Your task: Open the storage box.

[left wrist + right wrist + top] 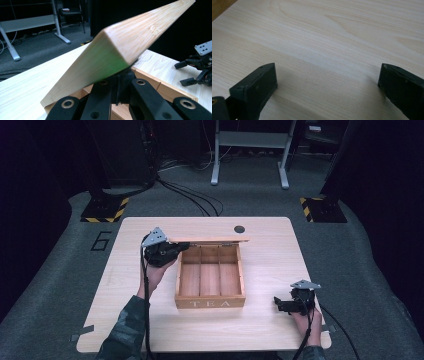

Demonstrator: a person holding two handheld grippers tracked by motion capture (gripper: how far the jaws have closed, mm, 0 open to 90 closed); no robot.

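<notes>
Mid-table, nearer far edge: L gripper (176,248) clamped on tea box (210,303) lid (210,240), raised upright; compartments bare. R gripper (278,303) jaws apart, idle near right front corner. Lid job looks about done.

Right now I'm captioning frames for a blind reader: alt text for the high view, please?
The left gripper holds the raised lid of an empty wooden tea box at mid-table. The right gripper rests open on the table, to the box's right.
</notes>
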